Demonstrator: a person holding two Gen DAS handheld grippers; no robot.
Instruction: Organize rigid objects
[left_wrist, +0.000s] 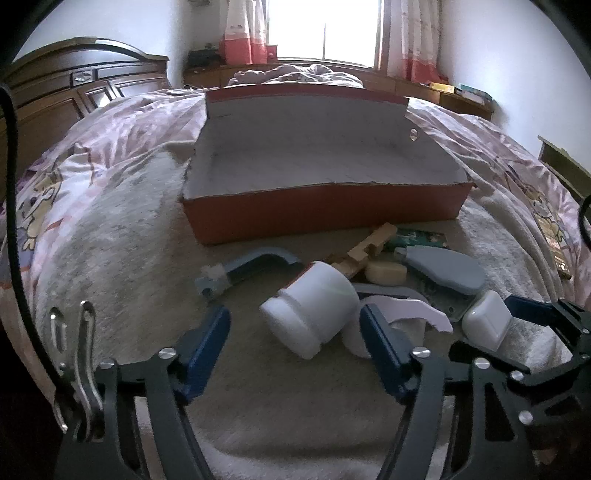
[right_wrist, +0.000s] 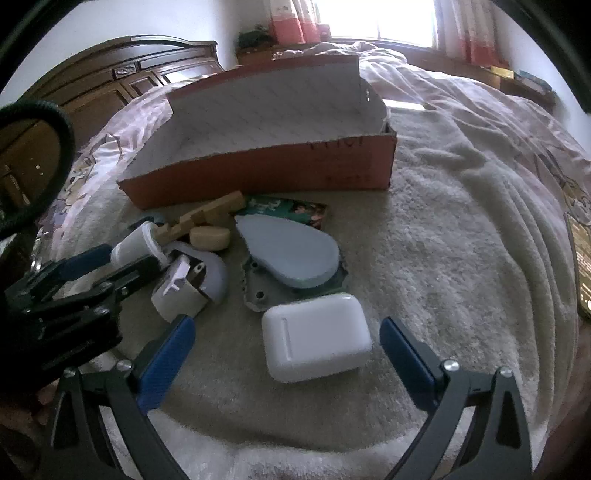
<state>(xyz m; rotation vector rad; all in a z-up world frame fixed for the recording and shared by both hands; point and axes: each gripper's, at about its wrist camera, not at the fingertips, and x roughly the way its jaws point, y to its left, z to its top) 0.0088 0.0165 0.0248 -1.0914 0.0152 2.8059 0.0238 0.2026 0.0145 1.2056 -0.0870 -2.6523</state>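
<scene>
An orange cardboard box (left_wrist: 325, 214) (right_wrist: 258, 173) with a white inside stands open on the bed. A white jar (left_wrist: 314, 314) (right_wrist: 135, 245) lies on its side between the blue pads of my left gripper (left_wrist: 295, 317), which is open with a gap at the left pad. My right gripper (right_wrist: 288, 325) is open wide around a white rounded case (right_wrist: 314, 336) (left_wrist: 485, 321), with space on both sides. Behind them lie a wooden piece (right_wrist: 207, 218), a cream puck (right_wrist: 210, 238), a grey teardrop-shaped lid (right_wrist: 291, 254) and a blue-grey handle (left_wrist: 258, 262).
Everything rests on a grey fleece blanket (right_wrist: 443, 240) over a pink patterned quilt (left_wrist: 110, 122). A green printed packet (right_wrist: 291, 208) lies by the box's front wall. A dark wooden headboard (left_wrist: 74, 85) is at the left, and a dark flat item (right_wrist: 581, 266) lies at the right edge.
</scene>
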